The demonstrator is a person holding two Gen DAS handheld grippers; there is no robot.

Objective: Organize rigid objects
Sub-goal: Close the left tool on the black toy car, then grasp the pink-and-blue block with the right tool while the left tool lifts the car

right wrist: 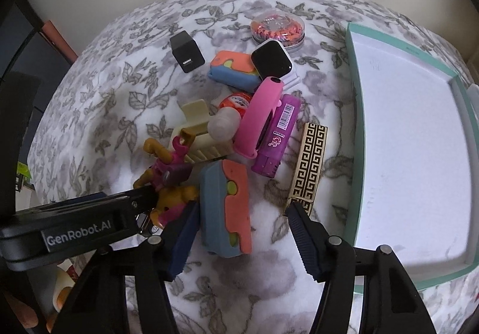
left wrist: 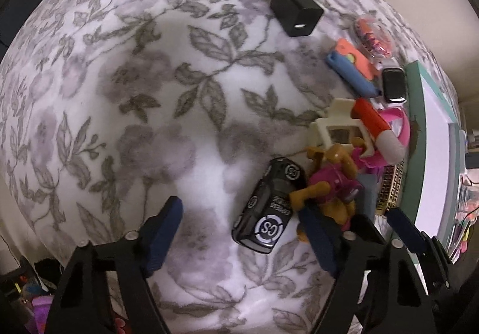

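on the flowered bed cover, two grippers are closing in on a heap of small hard things beside an empty tray.

the left gripper (left wrist: 239, 239) is hanging straight down with its fingers (left wrist: 163, 232) part open around the black cs cylinder (left wrist: 269, 203), which is lying on its side between them, not visibly pinched yet. the right gripper (right wrist: 239, 239) is standing part open around the blue and orange case (right wrist: 226, 208), its left finger at the case's edge and the right one apart from it. both pieces are looking stiff and light; the cylinder is probably smooth and apt to roll (best squeezed across its round middle), the case across its long flat sides. the teal-rimmed tray (right wrist: 356, 130) is waiting just to the right.
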